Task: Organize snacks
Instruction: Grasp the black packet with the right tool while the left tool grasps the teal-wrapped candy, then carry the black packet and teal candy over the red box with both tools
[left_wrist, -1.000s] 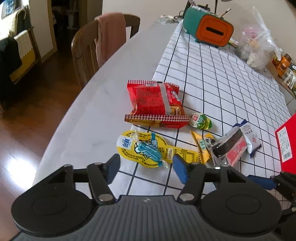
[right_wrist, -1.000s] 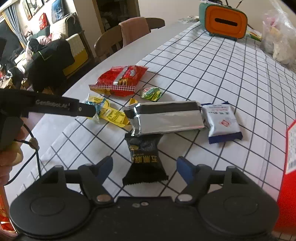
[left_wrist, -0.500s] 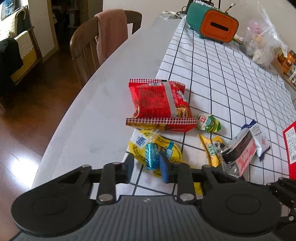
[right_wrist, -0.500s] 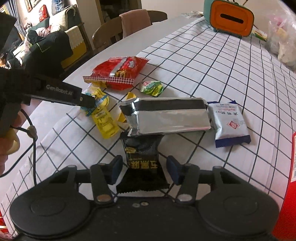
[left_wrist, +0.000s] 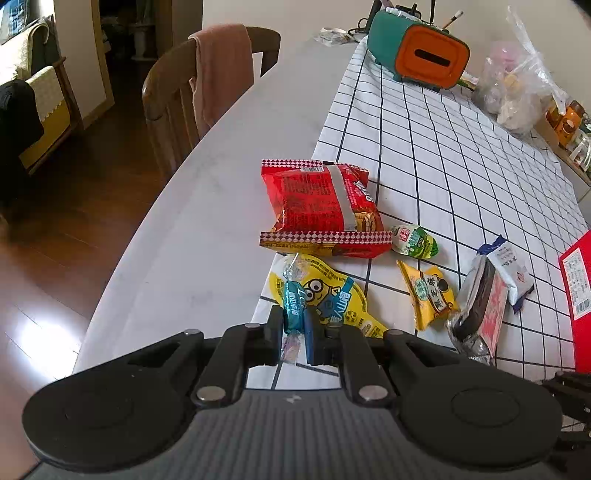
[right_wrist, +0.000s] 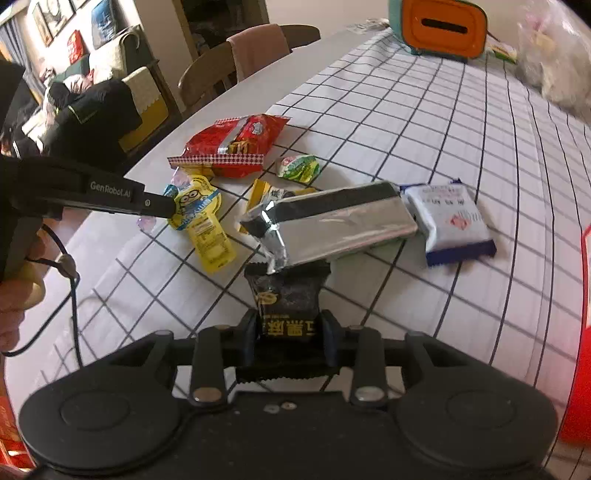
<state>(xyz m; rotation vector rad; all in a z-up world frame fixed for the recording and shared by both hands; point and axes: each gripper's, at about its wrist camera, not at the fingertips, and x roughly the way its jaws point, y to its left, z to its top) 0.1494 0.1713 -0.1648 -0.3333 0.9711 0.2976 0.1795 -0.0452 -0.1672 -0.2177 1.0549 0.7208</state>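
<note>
Left fingers (left_wrist: 291, 332) tight on one teal candy (left_wrist: 293, 304), right fingers (right_wrist: 290, 332) on one black packet (right_wrist: 288, 302).

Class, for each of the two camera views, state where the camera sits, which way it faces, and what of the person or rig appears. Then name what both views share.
Left wrist: sits on the left hand-held gripper, looking along the table; its fingers clamp a blue candy.
Right wrist: sits on the right hand-held gripper, facing the far chairs; it grips a black packet, and the person's left hand shows.
Shared: red snack bag, yellow minion pouch, silver pack, orange box.
</note>
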